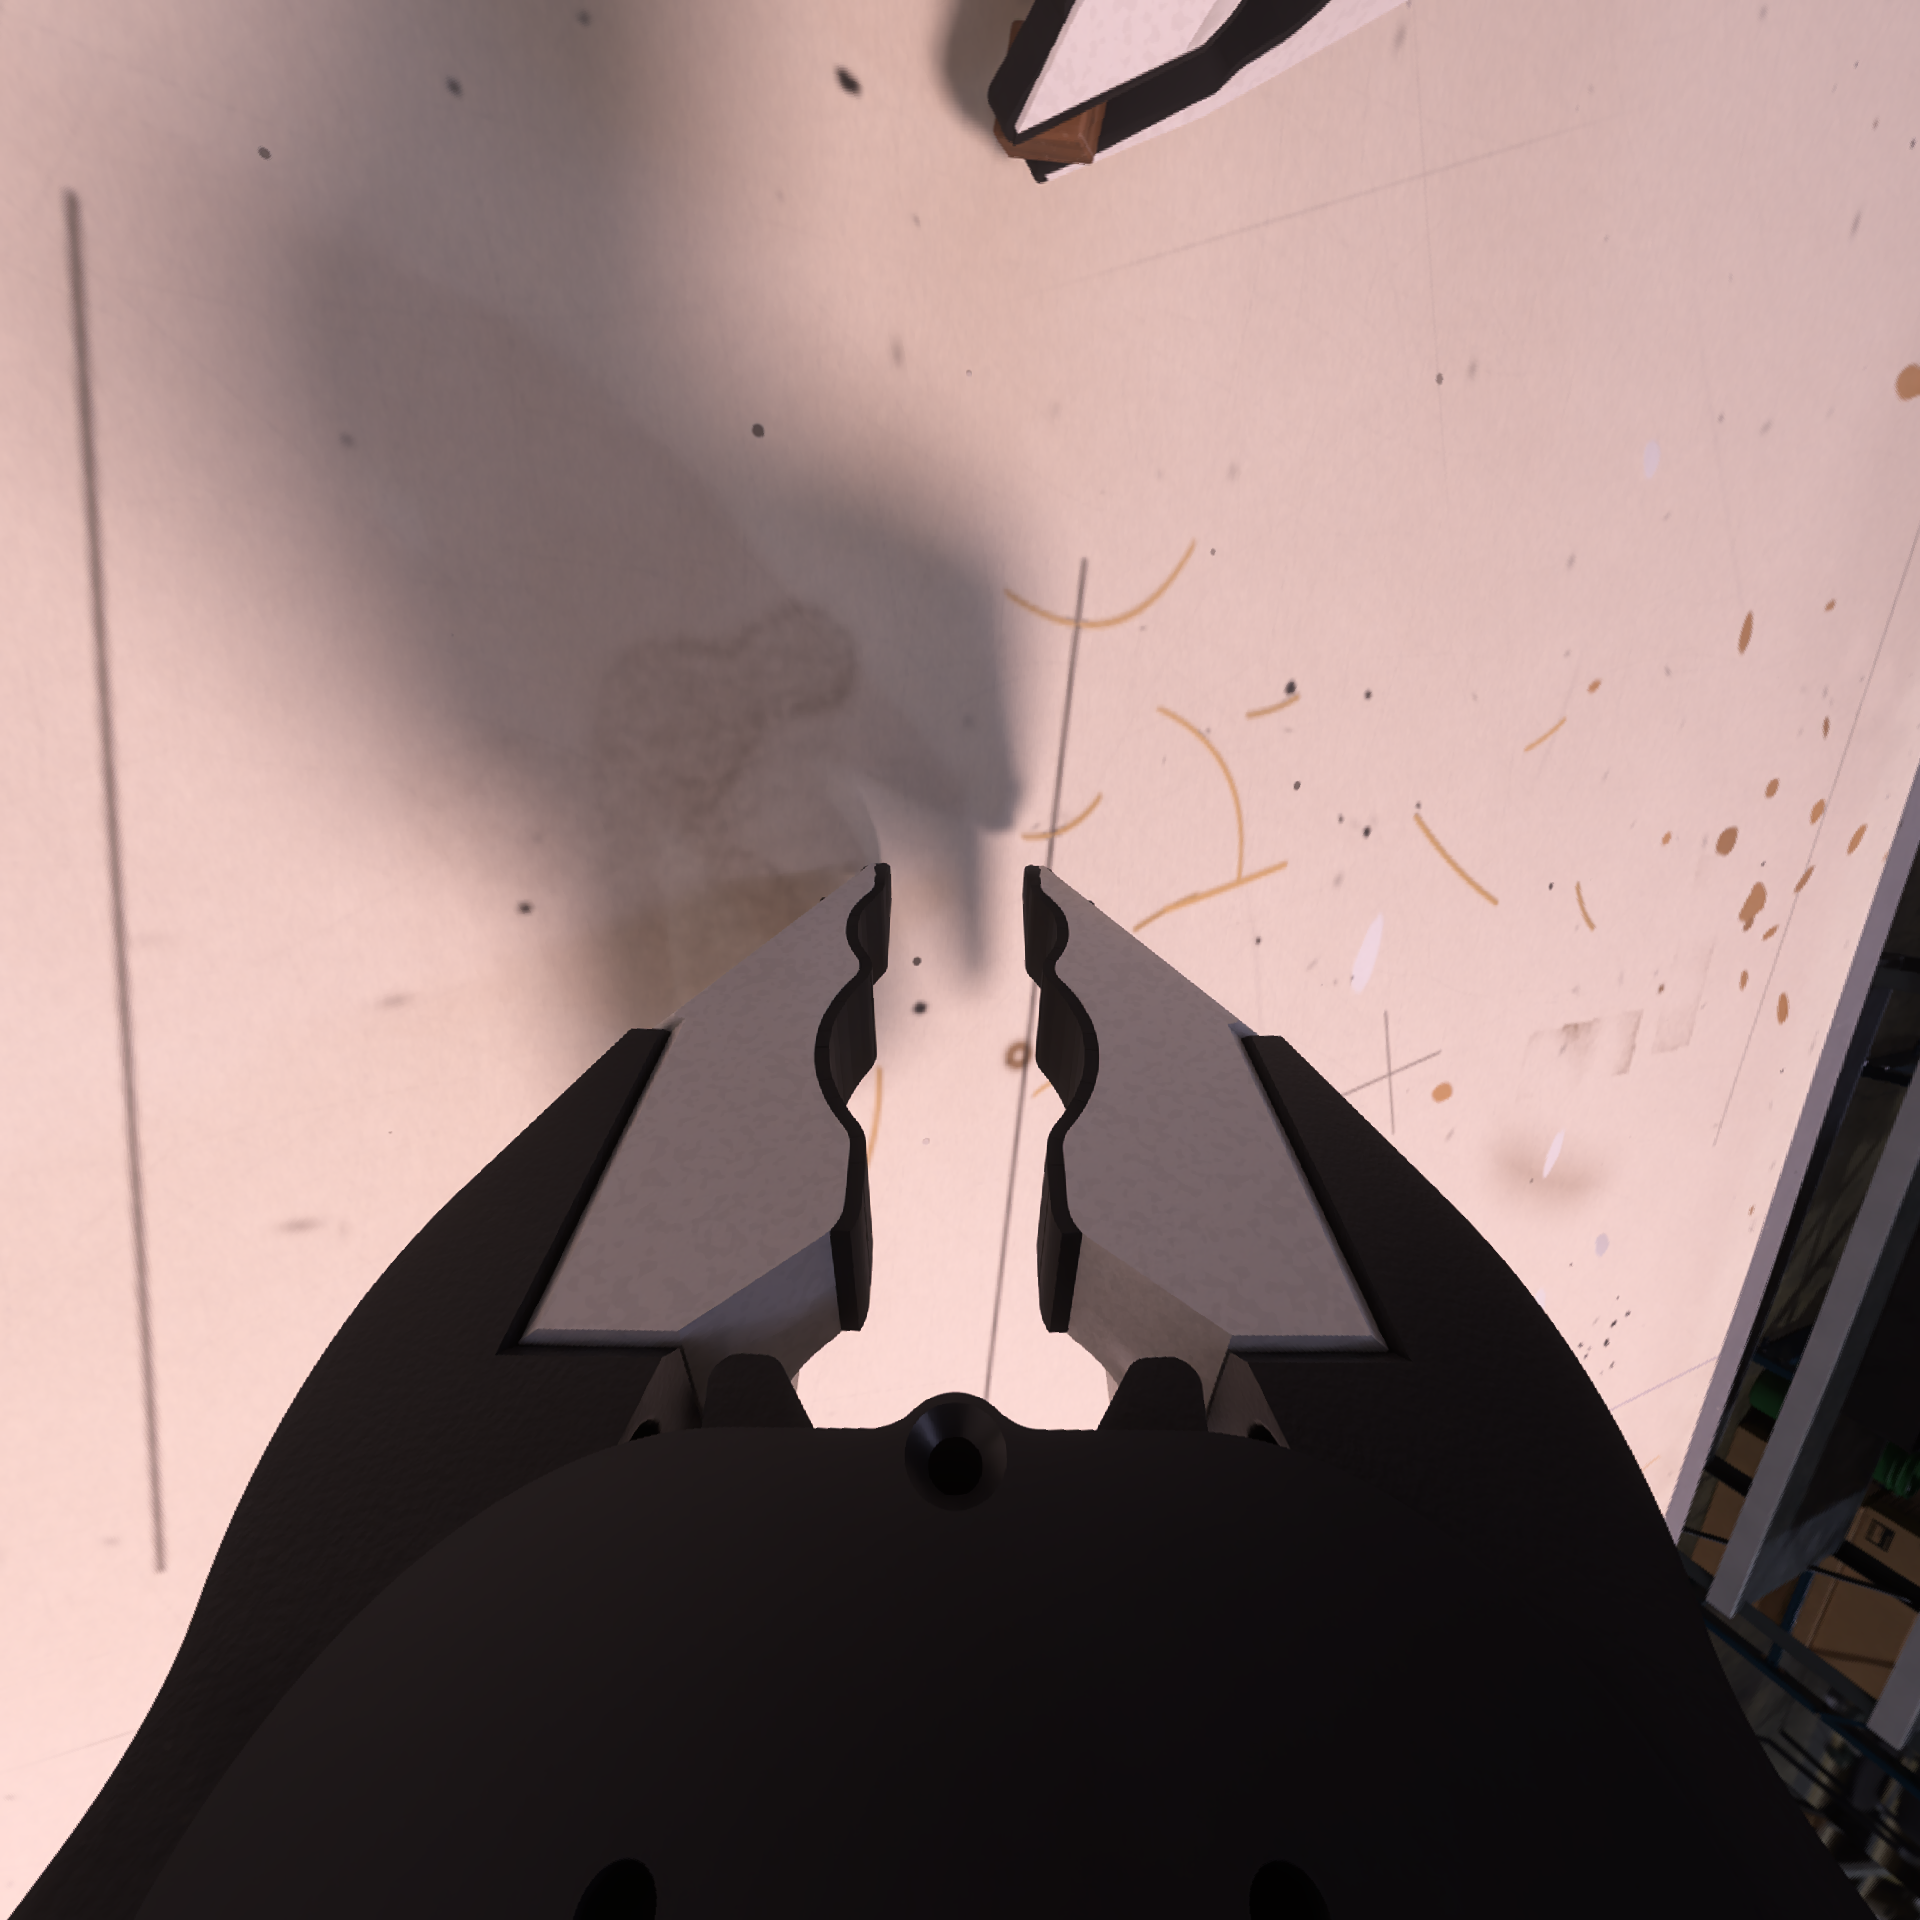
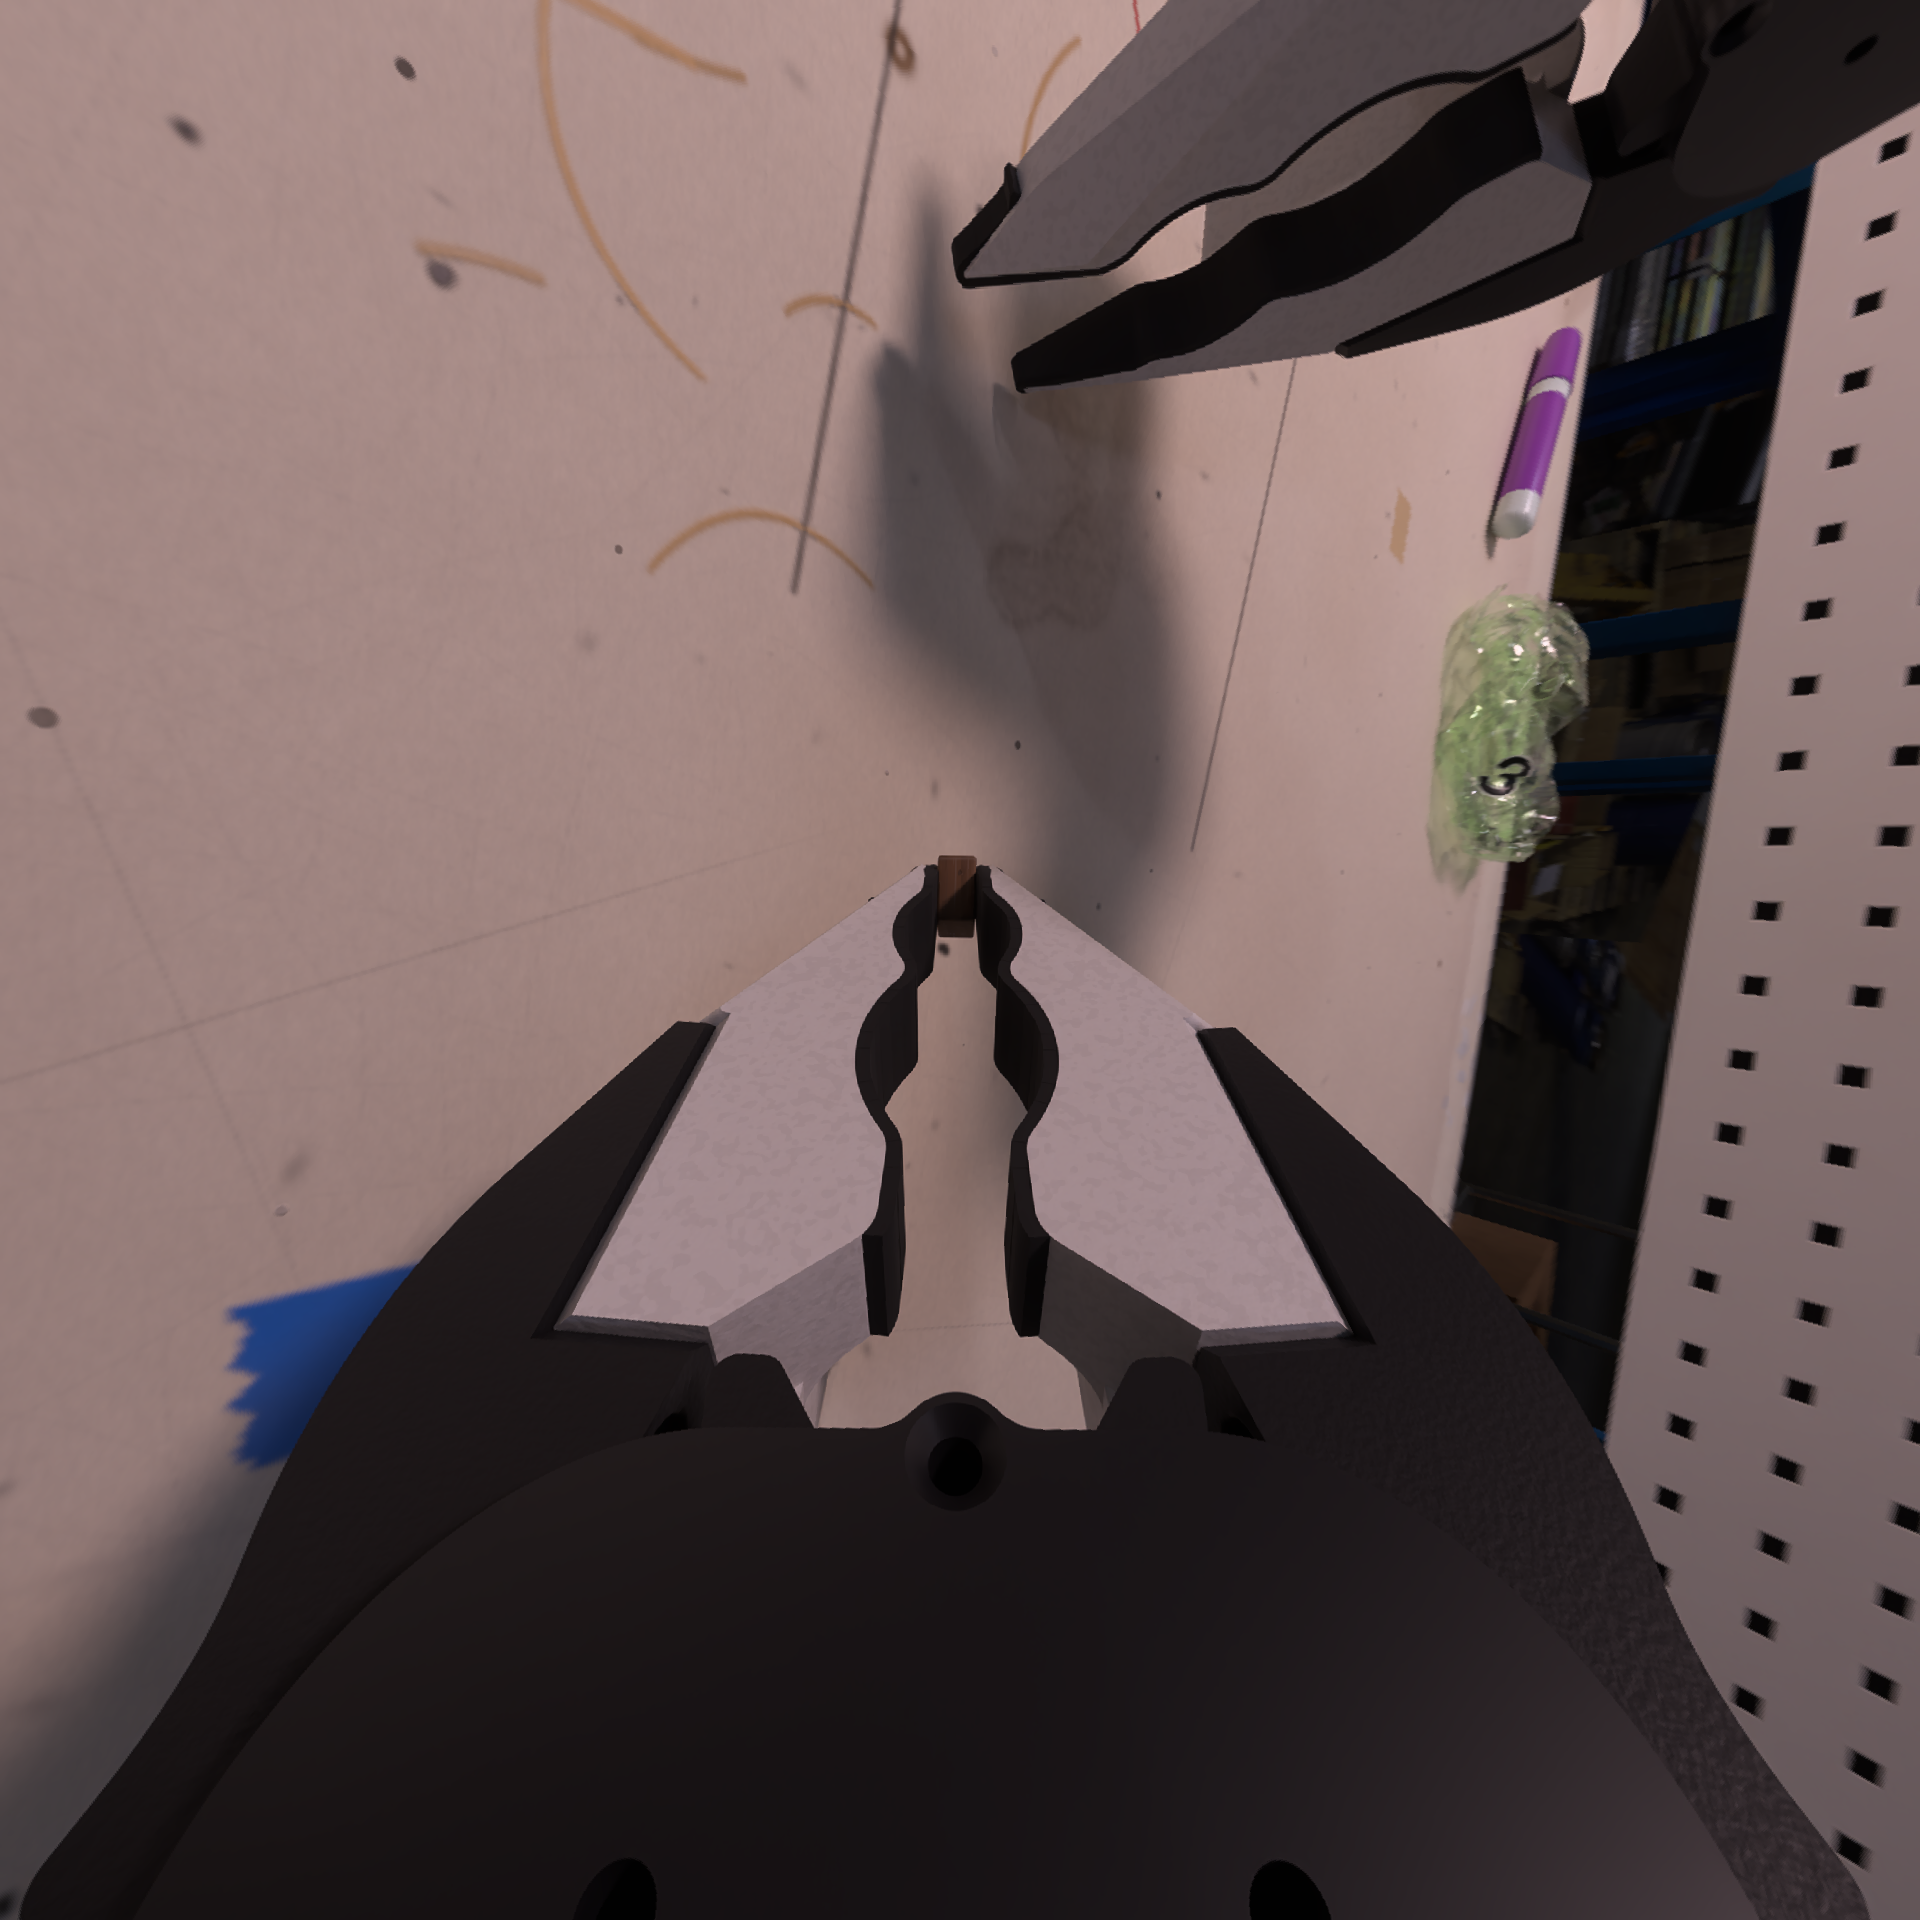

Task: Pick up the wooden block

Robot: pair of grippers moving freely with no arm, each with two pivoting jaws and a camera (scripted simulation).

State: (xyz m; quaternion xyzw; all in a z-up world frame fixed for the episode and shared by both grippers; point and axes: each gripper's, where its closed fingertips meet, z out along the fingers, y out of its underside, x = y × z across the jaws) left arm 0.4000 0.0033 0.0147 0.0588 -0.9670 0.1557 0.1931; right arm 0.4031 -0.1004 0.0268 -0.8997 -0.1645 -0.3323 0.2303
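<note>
The small brown wooden block (image 2: 956, 896) is pinched between the tips of my right gripper (image 2: 956, 883), which is shut on it above the pale, stained table. In the left wrist view the same block (image 1: 1055, 145) shows at the top, held in the right gripper's tips (image 1: 1039, 135). My left gripper (image 1: 956, 883) is open and empty over the table, its jaws apart with only the tabletop between them. It also shows in the right wrist view (image 2: 987, 312) at the top right, open, beyond the block.
A purple marker (image 2: 1536, 431) and a crumpled green plastic bag (image 2: 1501, 738) lie near the table's right edge. A white pegboard (image 2: 1818, 935) and dark shelving stand past that edge. A blue scrap (image 2: 301, 1361) lies at the lower left. The table's edge (image 1: 1829, 1039) is at the right.
</note>
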